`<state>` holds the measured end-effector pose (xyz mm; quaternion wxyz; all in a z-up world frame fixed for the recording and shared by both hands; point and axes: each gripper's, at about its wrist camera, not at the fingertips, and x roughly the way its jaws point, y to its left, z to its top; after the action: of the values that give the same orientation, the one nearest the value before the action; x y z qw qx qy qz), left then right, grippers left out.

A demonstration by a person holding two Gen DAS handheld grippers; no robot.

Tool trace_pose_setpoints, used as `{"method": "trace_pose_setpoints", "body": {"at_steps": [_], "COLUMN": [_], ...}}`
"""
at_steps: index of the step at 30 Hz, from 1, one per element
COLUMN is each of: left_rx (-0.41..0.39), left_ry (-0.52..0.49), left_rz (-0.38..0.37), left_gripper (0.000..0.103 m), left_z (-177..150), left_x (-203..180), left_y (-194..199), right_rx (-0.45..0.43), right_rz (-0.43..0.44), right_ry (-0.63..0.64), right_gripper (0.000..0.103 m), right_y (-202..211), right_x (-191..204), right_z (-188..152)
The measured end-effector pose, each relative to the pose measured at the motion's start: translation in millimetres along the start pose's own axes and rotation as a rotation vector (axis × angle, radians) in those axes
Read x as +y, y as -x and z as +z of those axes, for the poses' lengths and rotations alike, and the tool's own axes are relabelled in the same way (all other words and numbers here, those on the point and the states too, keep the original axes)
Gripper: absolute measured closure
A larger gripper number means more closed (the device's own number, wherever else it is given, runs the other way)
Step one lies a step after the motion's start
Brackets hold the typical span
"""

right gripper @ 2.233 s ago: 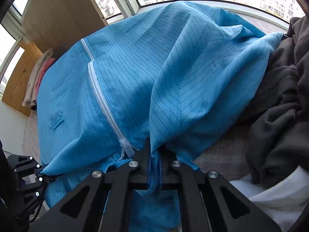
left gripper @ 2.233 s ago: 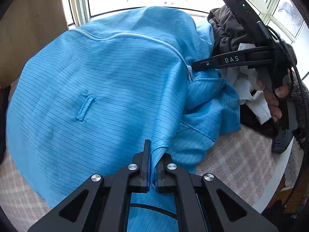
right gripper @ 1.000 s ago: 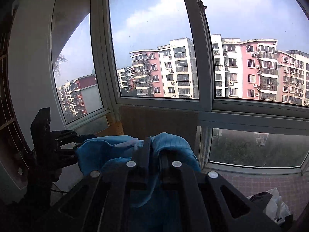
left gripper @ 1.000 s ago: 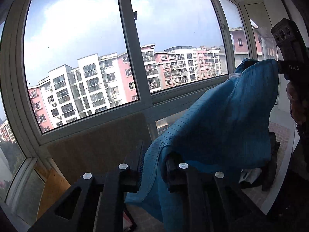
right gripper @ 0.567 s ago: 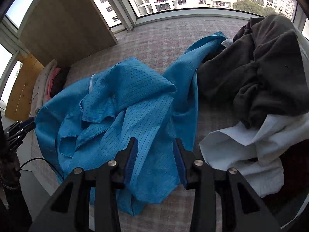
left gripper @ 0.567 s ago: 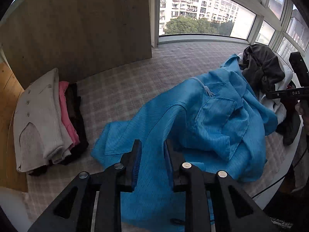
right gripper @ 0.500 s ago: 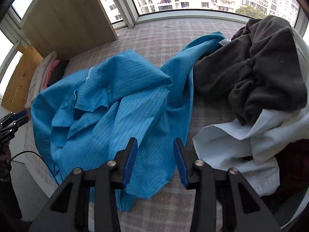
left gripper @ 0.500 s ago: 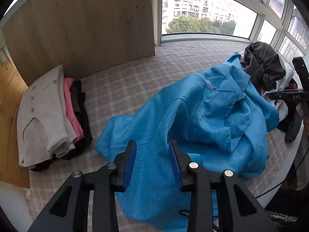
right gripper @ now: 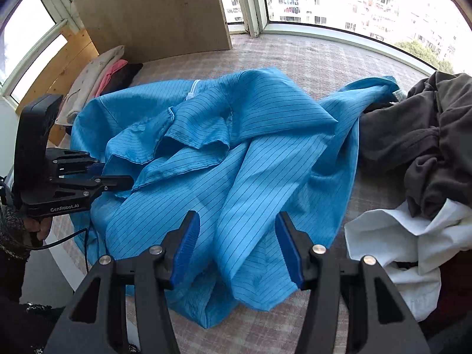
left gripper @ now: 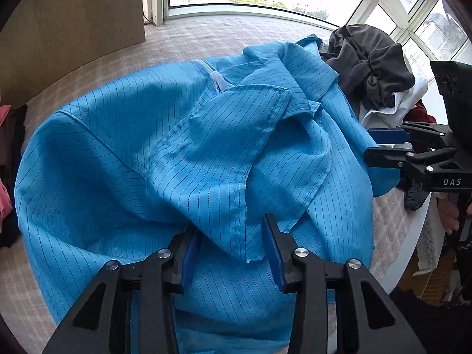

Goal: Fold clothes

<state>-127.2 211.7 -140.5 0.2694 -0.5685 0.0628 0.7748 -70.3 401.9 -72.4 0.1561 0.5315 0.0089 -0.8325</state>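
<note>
Two open grippers over crumpled blue jacket

Checked table (right gripper: 295, 56) holds blue jacket (left gripper: 177, 147), bunched mid-table. Dark and white clothes pile (right gripper: 427, 162) far right, folded stack (right gripper: 100, 85) far left. Left gripper (left gripper: 233, 253) released, fabric between its jaws. Right gripper (right gripper: 236, 247) released above near hem.

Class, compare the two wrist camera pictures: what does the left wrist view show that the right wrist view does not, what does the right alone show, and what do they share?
Only the left wrist view shows the right claw from the side, open beside the garment, and a dark red cloth behind the white one.

Only the right wrist view shows the left claw from the side, and the folded stack by the wooden board in full.

Both show the rumpled blue pinstriped jacket with its white zipper on the checked cloth, the dark grey garment and the white garment.
</note>
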Motion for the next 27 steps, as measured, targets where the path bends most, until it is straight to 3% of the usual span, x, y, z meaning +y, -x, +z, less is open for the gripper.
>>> {"method": "trace_pose_setpoints", "body": {"at_steps": [1,3,6,7,8,12,16,19,22,24,27], "left_rx": [-0.002,-0.020,-0.060,-0.075,-0.094,-0.172,-0.214,-0.220,-0.219,-0.217,-0.178], "left_ry": [0.013,0.026,0.038,0.045,0.054,0.076,0.056,0.048,0.021,-0.002,-0.017], "left_rz": [-0.011,-0.020,-0.017,-0.014,-0.012,-0.017,0.027,0.010,0.028,0.055,0.109], "left_gripper": [0.092,0.095,0.096,0.097,0.097,0.097,0.097,0.097,0.097,0.091,0.084], "left_z": [1,2,5,6,7,4,-2,15,56,91,142], "left_x": [3,9,19,23,26,45,54,59,65,71,75], "left_y": [-1,3,16,22,31,78,116,122,107,91,60], "right_rx": [-0.012,-0.030,0.033,0.052,0.076,0.108,0.115,0.105,0.139,0.159,0.092], "right_rz": [-0.016,-0.052,-0.123,-0.111,-0.091,-0.107,-0.135,-0.235,-0.315,-0.350,-0.333], "right_ry": [0.026,0.071,0.061,0.041,0.018,0.008,-0.063,-0.125,-0.201,-0.246,-0.204], "right_gripper": [0.047,0.047,0.050,0.072,0.103,0.101,0.101,0.101,0.100,0.098,0.094], "right_y": [0,0,-25,-30,-34,-13,30,51,55,57,83], "right_x": [2,6,-4,-10,-15,-32,-62,-91,-123,-140,-125], "right_z": [-2,-4,-4,-5,-6,-25,-48,-59,-64,-65,-48]}}
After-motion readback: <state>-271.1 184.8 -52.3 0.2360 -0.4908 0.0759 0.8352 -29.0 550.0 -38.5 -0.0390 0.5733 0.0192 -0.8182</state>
